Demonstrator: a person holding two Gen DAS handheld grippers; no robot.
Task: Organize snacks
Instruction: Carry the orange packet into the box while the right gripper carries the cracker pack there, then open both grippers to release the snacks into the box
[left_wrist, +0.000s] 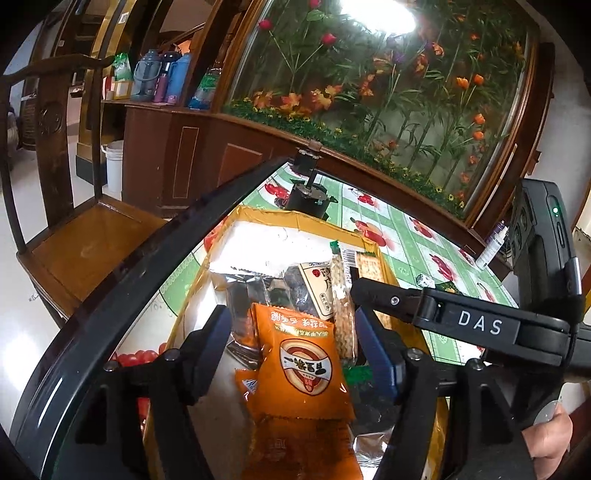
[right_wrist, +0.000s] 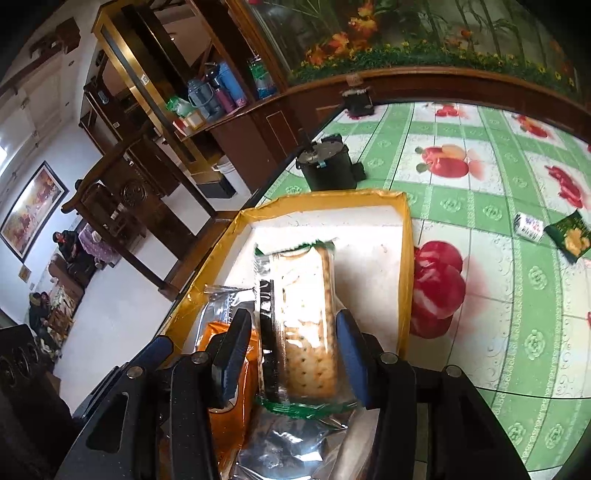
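Note:
A yellow-taped box (left_wrist: 314, 218) with a white inside holds several snack packs. In the left wrist view an orange packet (left_wrist: 303, 373) lies on top of them. My left gripper (left_wrist: 291, 343) is open around it, with a gap between each pad and the packet. In the right wrist view a clear pack of crackers (right_wrist: 306, 325) stands on end inside the box (right_wrist: 332, 195), with my right gripper (right_wrist: 295, 343) shut on it and both pads against its sides. One right finger (left_wrist: 373, 291) reaches in from the right in the left view.
The box sits on a green fruit-print tablecloth (right_wrist: 480, 206). A black round device (right_wrist: 325, 166) stands behind the box. A small white can (right_wrist: 530, 225) and a green snack packet (right_wrist: 570, 236) lie to the right. A wooden chair (left_wrist: 85, 240) stands off the table's left edge.

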